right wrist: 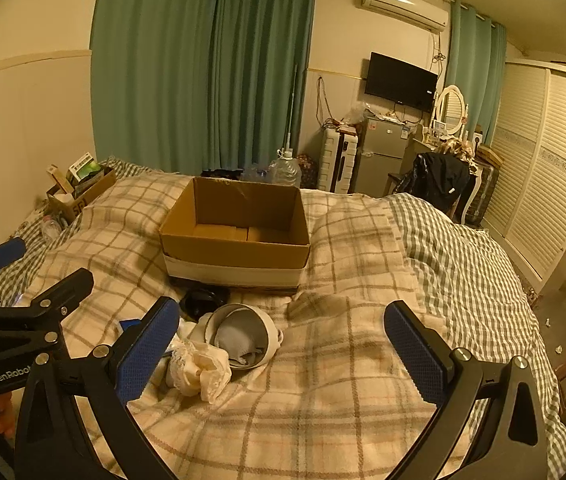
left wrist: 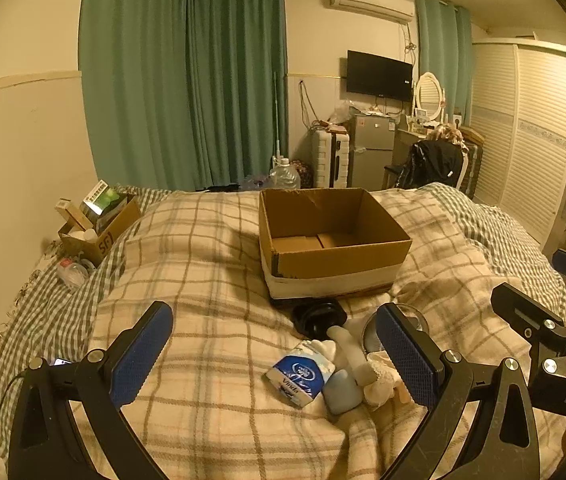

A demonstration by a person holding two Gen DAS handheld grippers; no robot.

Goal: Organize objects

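Note:
An open, empty cardboard box [left wrist: 335, 236] [right wrist: 235, 236] stands on the plaid bed. In front of it lies a small pile: a blue Vinda tissue pack [left wrist: 301, 372], a pale blue bottle [left wrist: 341, 390], a white plastic piece [left wrist: 349, 346], a cream lace cloth [right wrist: 199, 368], a black round lid [left wrist: 317, 316] [right wrist: 203, 300] and a white bowl on its side [right wrist: 243, 336] with grey cloth inside. My left gripper [left wrist: 275, 360] is open and empty, just before the pile. My right gripper [right wrist: 283, 352] is open and empty, the bowl near its left finger.
A second cardboard box [left wrist: 99, 224] with packets sits at the bed's far left by the wall, a plastic bag [left wrist: 71, 274] beside it. Beyond the bed are green curtains, a water jug [left wrist: 285, 176], a fridge [left wrist: 371, 152], a chair and a wardrobe.

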